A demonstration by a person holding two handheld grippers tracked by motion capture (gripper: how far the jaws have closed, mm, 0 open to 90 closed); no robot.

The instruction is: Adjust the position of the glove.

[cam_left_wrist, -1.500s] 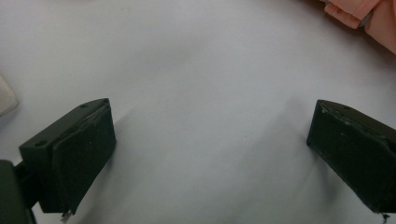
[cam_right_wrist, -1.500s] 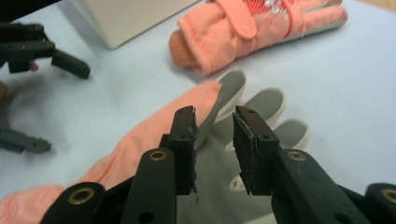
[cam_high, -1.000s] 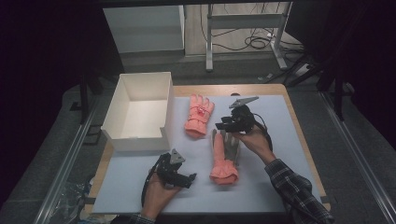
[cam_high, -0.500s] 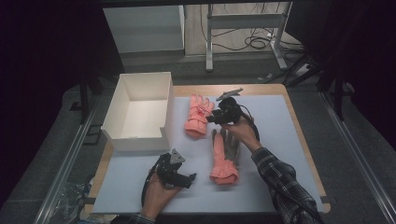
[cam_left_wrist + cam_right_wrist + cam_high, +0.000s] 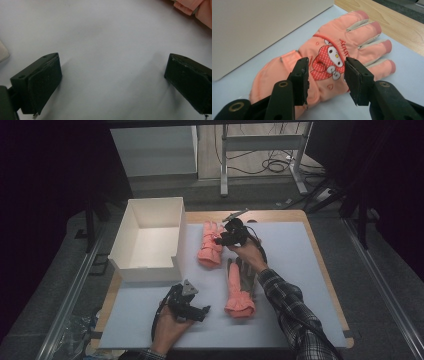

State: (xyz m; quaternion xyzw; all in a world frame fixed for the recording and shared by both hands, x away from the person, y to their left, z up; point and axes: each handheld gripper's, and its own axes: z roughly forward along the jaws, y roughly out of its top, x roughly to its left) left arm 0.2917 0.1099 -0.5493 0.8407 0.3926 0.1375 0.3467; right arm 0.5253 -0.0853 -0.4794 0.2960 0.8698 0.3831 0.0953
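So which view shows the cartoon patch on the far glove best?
The right gripper view: the patch sits close up between the open right gripper. In the high view the far glove is small, its patch unreadable. The left gripper view catches a pink corner of a glove.

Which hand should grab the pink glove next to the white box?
The right. Its gripper hangs just over that glove, jaws open above it. The left gripper sits over bare mat, far away.
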